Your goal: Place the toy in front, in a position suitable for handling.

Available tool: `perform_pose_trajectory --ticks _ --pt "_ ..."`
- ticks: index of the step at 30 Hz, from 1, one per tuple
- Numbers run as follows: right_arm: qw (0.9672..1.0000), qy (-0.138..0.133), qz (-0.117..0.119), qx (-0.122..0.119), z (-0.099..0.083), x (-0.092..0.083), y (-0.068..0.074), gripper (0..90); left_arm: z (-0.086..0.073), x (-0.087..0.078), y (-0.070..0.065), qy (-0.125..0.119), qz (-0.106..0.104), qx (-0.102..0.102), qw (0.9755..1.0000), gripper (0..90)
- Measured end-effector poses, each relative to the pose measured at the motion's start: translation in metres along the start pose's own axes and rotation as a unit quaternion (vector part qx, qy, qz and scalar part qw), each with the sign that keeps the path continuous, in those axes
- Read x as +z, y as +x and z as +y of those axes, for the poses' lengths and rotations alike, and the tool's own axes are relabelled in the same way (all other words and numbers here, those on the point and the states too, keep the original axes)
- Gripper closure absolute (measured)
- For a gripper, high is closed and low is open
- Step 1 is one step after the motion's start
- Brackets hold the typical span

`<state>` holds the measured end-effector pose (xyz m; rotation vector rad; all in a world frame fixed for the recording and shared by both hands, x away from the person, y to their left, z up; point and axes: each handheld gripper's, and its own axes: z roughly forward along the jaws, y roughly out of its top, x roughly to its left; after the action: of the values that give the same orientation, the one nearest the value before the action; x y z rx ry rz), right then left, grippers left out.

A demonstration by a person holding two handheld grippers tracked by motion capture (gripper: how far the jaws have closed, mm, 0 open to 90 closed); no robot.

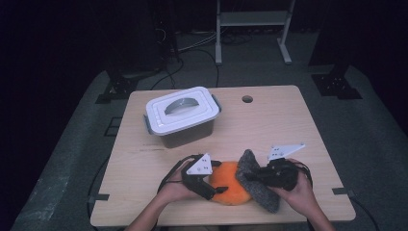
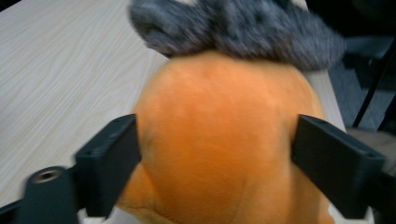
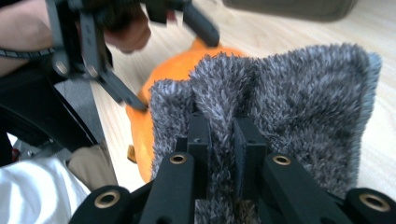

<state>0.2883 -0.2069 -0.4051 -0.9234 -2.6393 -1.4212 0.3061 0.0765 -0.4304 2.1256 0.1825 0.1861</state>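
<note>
An orange plush toy [image 1: 231, 188] lies near the table's front edge, and a grey fuzzy cloth [image 1: 252, 166] is draped over its right side. My left gripper [image 1: 215, 180] comes in from the left. Its jaws stand wide around the toy's round body [image 2: 219, 140], and both pads touch its sides. My right gripper [image 1: 250, 177] is shut on a pinched fold of the grey cloth [image 3: 299, 102]. In the right gripper view the fold rises between the narrow jaws of that gripper [image 3: 223, 126], with the orange toy [image 3: 175, 70] behind it.
A container with a white lid and handle [image 1: 183, 115] stands at the back left of the wooden table [image 1: 269, 125]. A small round hole [image 1: 247, 99] is in the tabletop near the far edge. Dark stands and cables are on the floor beyond.
</note>
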Motion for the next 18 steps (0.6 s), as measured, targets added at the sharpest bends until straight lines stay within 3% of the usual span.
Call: perform_pose_trajectory --ticks 3,5,10,12,15,18 --pt "0.9999 0.008 0.001 -0.008 -0.004 -0.002 0.003 78.8 0.000 0.004 -0.003 0.001 0.000 0.004 1.0000 11.0" --pt "0.9999 0.012 0.003 -0.009 -0.007 -0.004 0.002 78.7 0.002 0.004 -0.006 0.014 0.002 0.023 0.9996 17.6" --pt "0.9997 0.025 0.006 0.005 -0.017 -0.012 -0.011 78.2 0.001 0.002 -0.009 0.018 0.006 0.033 0.9993 22.2" --pt "0.9994 0.018 0.009 0.027 -0.021 -0.016 -0.019 78.3 0.002 0.003 -0.012 0.017 0.008 0.050 0.9986 22.8" --pt "0.9994 0.003 0.017 0.030 -0.017 -0.017 -0.016 78.7 0.003 0.004 -0.017 0.015 0.008 0.076 0.9969 22.8" --pt "0.9994 -0.015 0.023 0.019 -0.002 -0.013 -0.010 78.7 0.005 0.005 -0.024 0.015 0.008 0.114 0.9933 23.0"
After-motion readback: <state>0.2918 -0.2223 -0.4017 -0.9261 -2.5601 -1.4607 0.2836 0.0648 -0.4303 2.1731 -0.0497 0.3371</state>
